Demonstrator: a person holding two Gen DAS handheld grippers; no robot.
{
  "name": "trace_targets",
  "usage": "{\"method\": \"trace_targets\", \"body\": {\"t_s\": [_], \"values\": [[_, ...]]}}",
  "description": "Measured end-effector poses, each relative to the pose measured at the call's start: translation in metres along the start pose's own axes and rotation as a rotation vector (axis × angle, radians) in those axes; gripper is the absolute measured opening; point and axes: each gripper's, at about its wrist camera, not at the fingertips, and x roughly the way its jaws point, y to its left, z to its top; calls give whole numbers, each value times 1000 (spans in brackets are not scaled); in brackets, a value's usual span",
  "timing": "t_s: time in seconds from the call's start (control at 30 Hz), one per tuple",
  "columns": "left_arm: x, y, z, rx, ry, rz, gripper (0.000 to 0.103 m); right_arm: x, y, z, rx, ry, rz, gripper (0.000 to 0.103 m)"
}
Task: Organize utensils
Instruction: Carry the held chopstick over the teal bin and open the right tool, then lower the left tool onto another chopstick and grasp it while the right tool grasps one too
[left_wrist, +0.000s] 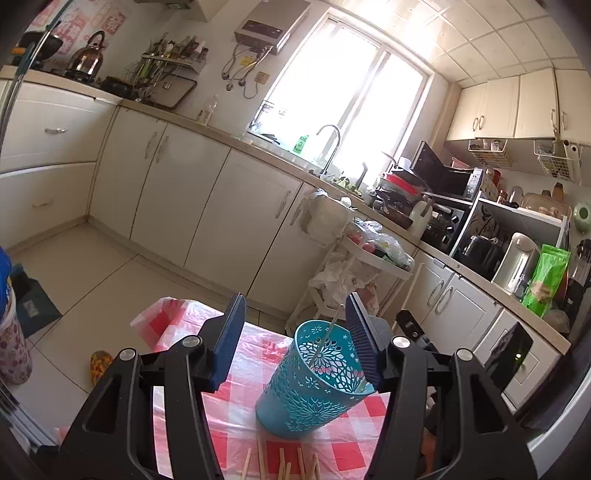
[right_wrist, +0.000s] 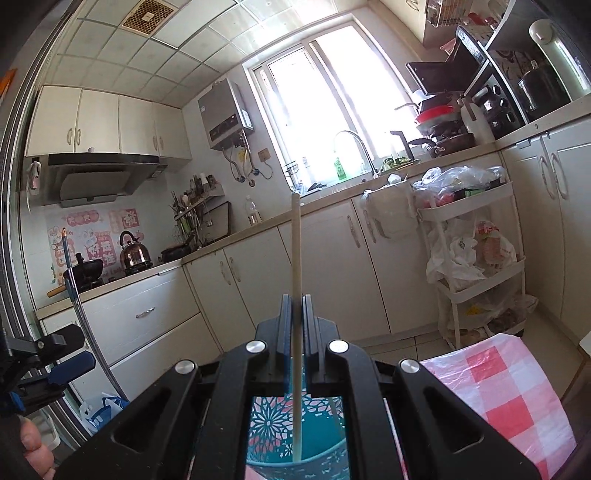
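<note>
A teal perforated utensil holder (left_wrist: 314, 384) stands on the red-and-white checked tablecloth (left_wrist: 184, 325). My left gripper (left_wrist: 295, 306) is open with the holder between its blue pads. The right pad is at the rim and the left pad stands clear. A thin chopstick (left_wrist: 327, 332) leans inside the holder. Several loose chopsticks (left_wrist: 280, 465) lie on the cloth in front. My right gripper (right_wrist: 295, 299) is shut on an upright pale chopstick (right_wrist: 295, 240), whose lower end reaches into the holder (right_wrist: 269, 424) below. The left gripper (right_wrist: 86, 352) shows at the left edge of the right wrist view.
A white trolley (right_wrist: 472, 258) stuffed with plastic bags stands by the cabinets beyond the table. The tablecloth's far edge (right_wrist: 509, 387) hangs over tiled floor. A slipper (left_wrist: 99, 363) lies on the floor at left, near a floral container (left_wrist: 11, 339).
</note>
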Motion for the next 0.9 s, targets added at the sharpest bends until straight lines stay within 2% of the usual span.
{"method": "trace_targets", "body": {"t_s": [0.27,0.37,0.4,0.43,0.47,0.73,0.8,0.9], "values": [[-4,-3,-2,-2,6,-11,53,9,4,7,-21,4,-5,6],[-6,-3,-1,0,5,-15,53,19,4,-9,-51,81,-26,7],[-7,-3,0,-2,4,-16,53,21,2,-15,-48,108,-35,9],[-9,-2,0,-3,2,-15,53,20,0,-18,-39,124,-39,17],[-11,-2,0,-4,1,-15,53,17,-3,-21,-26,134,-43,21],[-28,-4,-1,-4,-4,-15,53,-48,-1,-26,-3,135,-59,22],[-36,-5,-4,6,-3,-12,55,-65,4,-34,-20,186,-73,24],[-42,0,-15,16,32,12,56,-84,10,-60,-54,331,-99,25]]}}
